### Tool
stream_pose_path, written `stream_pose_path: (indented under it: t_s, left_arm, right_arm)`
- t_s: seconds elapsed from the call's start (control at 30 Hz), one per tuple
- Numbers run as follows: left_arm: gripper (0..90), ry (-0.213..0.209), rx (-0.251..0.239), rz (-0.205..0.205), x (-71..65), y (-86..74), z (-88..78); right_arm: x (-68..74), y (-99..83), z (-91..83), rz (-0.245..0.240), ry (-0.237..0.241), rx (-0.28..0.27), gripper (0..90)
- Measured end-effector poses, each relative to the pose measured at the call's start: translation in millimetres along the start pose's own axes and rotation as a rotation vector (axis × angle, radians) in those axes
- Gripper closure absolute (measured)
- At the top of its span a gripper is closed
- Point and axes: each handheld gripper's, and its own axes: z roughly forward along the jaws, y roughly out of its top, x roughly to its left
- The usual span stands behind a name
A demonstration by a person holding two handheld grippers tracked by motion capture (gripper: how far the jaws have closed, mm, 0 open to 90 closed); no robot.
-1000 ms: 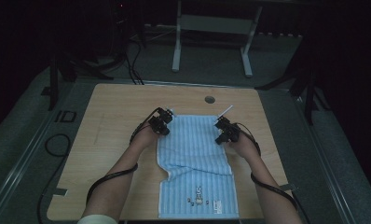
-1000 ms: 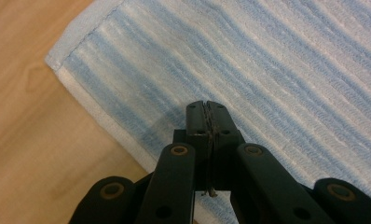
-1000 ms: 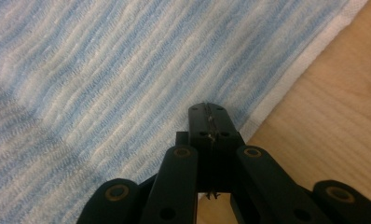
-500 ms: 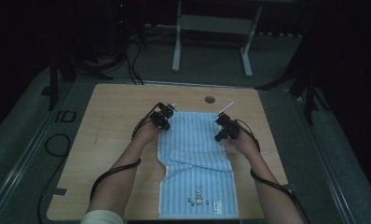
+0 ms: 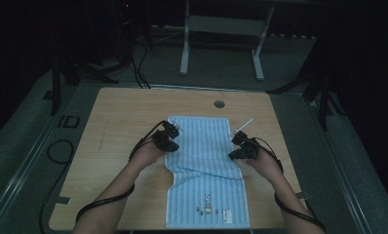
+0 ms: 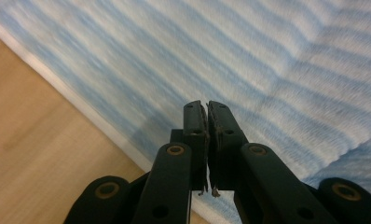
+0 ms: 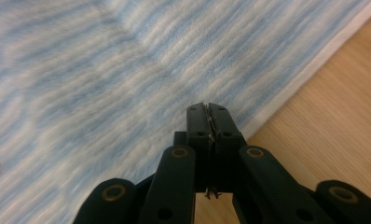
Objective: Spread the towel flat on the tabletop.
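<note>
A light blue striped towel [image 5: 202,146] lies lengthwise on the wooden table [image 5: 114,122], its far end spread flat and a crease across its middle. My left gripper [image 5: 174,129] hovers over the towel's left edge, shut with nothing between its jaws. My right gripper [image 5: 237,138] hovers over the right edge, likewise shut and empty. In the left gripper view the closed left gripper [image 6: 206,105] points at the towel [image 6: 267,56] and its white hem. In the right gripper view the closed right gripper [image 7: 207,106] sits above the towel [image 7: 104,70] near its hem.
A small printed label [image 5: 209,210] marks the towel's near end. A round cable hole [image 5: 219,104] sits in the table's far side. Beyond the table stands a metal frame [image 5: 221,24]; cables [image 5: 60,151] lie on the floor at the left.
Both grippers have drawn back from the towel's far corners toward the person and lifted slightly. The towel's far end stays flat on the table.
</note>
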Motion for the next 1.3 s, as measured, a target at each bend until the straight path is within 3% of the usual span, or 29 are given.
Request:
stream_pose_path:
  t_s: [0.17,0.3,0.5,0.63,0.87,1.2,1.27,1.3]
  left_arm:
    - [86.2,0.021,0.038,0.002,3.9,0.4,16.7]
    - [86.2,0.015,0.032,-0.021,9.9,5.7,24.6]
    - [86.1,0.043,0.019,-0.030,18.8,17.1,30.9]
    - [86.1,0.069,0.022,-0.035,25.7,28.3,36.3]
    - [86.0,0.077,0.015,-0.055,33.8,42.3,43.6]
    - [83.0,0.080,0.017,-0.074,33.6,49.1,44.8]
    - [83.1,0.075,0.000,-0.060,28.5,47.0,38.0]
    - [83.1,0.046,-0.024,-0.026,20.0,39.8,25.7]
  right_arm:
    - [-9.4,6.1,22.4,0.028,-0.004,0.038,88.9]
    - [-21.9,11.6,23.7,0.068,-0.012,0.020,88.9]
    - [-37.1,21.8,25.3,0.105,-0.038,0.028,88.9]
    - [-40.4,26.1,26.0,0.113,-0.049,0.035,88.6]
    - [-48.9,29.8,26.4,0.130,-0.059,0.034,87.5]
    - [-59.7,28.4,25.0,0.167,-0.067,0.022,86.8]
    - [-56.9,28.2,22.8,0.167,-0.068,0.023,85.8]
    - [-50.7,27.3,19.3,0.141,-0.068,0.021,85.6]
